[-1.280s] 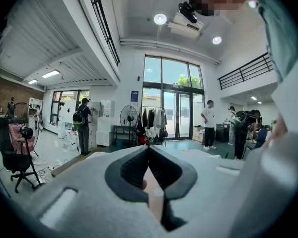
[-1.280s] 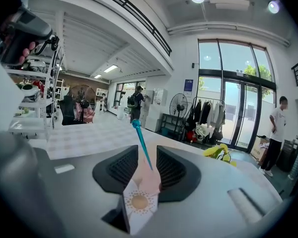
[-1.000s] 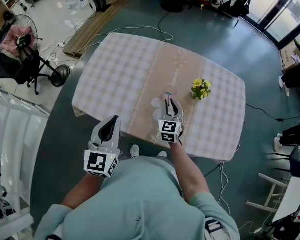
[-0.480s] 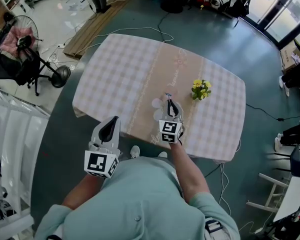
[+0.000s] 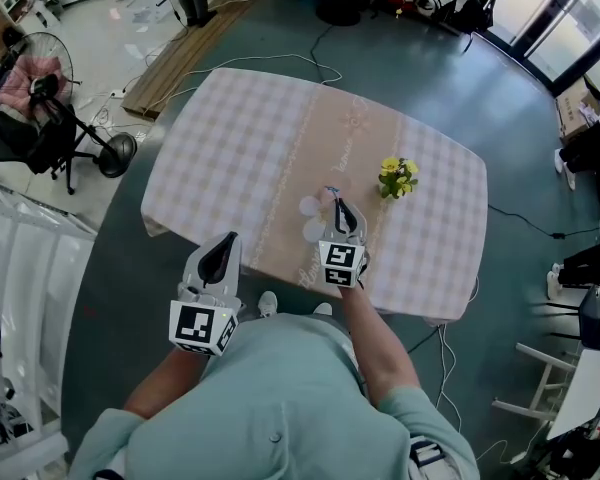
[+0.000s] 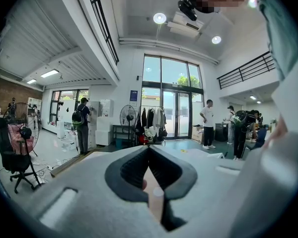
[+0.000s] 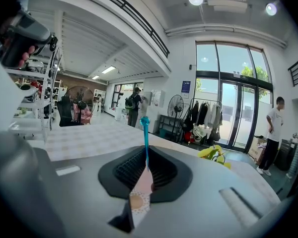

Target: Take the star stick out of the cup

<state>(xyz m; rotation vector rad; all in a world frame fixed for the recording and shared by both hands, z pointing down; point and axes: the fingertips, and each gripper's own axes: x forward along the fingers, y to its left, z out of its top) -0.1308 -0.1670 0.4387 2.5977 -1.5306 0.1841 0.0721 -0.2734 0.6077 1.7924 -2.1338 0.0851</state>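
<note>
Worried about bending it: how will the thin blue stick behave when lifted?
The right gripper has just been closing its jaws on the blue stick. So thin, it probably weighs little and may flex. Its smooth shaft could slip or swivel.

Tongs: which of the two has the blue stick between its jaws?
The right tongs: their jaws have just been closing and now pinch the thin blue star stick, which rises from their tips. The left tongs are shut with nothing between them.

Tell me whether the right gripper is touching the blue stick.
Touching. Right gripper view: the right gripper, jaws just closed further, pinches the blue stick between them.
</note>
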